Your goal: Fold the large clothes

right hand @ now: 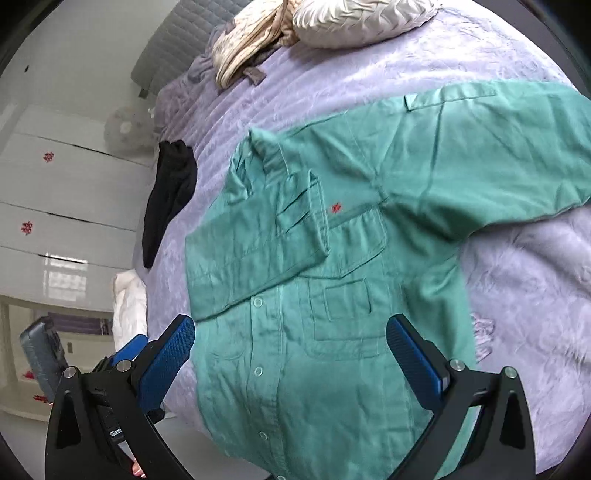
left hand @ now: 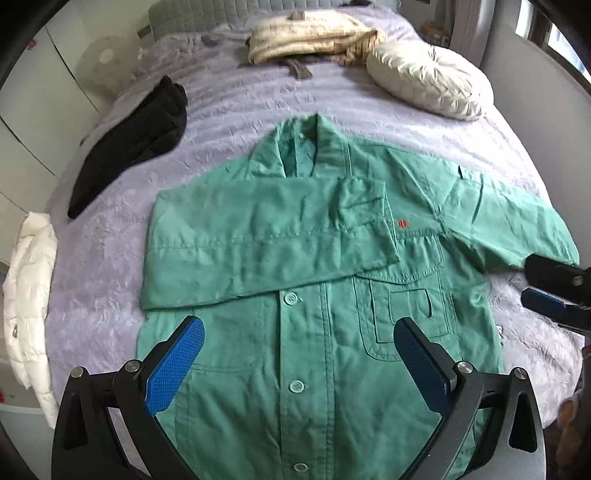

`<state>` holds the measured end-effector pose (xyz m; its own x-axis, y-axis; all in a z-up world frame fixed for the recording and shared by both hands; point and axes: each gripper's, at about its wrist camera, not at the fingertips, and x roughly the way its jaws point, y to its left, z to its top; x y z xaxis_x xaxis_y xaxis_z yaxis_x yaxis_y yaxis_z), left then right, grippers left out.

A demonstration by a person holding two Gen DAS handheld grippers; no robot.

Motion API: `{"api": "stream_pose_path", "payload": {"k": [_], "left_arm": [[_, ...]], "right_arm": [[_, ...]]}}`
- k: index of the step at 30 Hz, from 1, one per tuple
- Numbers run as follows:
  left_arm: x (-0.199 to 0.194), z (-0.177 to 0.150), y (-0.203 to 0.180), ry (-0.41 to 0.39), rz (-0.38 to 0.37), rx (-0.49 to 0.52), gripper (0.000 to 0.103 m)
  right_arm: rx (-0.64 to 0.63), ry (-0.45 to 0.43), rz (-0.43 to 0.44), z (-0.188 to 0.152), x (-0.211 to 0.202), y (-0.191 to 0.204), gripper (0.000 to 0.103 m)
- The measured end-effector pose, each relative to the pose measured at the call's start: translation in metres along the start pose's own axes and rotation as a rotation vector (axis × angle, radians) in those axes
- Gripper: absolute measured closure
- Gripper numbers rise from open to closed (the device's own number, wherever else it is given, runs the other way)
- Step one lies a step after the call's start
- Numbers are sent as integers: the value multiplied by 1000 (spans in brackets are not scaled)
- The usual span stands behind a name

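A bed (left hand: 258, 110) covered with a lilac quilted spread fills most of both views. In the middle of it a green shirt (left hand: 325, 332) is laid flat, front side up and buttoned, with the collar toward the top of the frame. One sleeve (left hand: 258, 236) is folded across the chest, its cuff resting just beside a small red mark on the fabric. The other sleeve (right hand: 498, 155) is spread outward, toward the right edge of the right wrist view.

At the upper right of the left wrist view a cream pleated cushion (left hand: 428, 77) is seen, and beside it, at the top centre, a beige bundle of cloth (left hand: 314, 35). A black garment (left hand: 136, 140) is placed at the left of the shirt, apart from it. A white padded jacket (left hand: 29, 295) hangs at the left edge of the bed.

The left gripper (left hand: 299, 365) is held above the lower part of the shirt, jaws wide apart, nothing grasped. The right gripper (right hand: 291, 362) is also fully spread above the shirt hem, with nothing between its blue pads
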<state>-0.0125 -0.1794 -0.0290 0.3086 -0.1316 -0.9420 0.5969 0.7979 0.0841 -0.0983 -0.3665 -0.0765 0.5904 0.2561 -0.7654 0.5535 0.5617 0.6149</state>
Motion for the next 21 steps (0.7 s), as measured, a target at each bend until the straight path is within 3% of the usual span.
{"api": "stream_pose_path", "payload": {"k": [3,8,21], "left_arm": [[12,2,-3,61,-6,-14,0],[21,1,-5,91,-17,-48,0],[46,27,-31,117,2,-6,0]], "right_arm": [[35,13,39,7,-4,-14,0],[122,-6,52,25,-17,-51,0],[528,-169,-37,52,-65,-226,0]]}}
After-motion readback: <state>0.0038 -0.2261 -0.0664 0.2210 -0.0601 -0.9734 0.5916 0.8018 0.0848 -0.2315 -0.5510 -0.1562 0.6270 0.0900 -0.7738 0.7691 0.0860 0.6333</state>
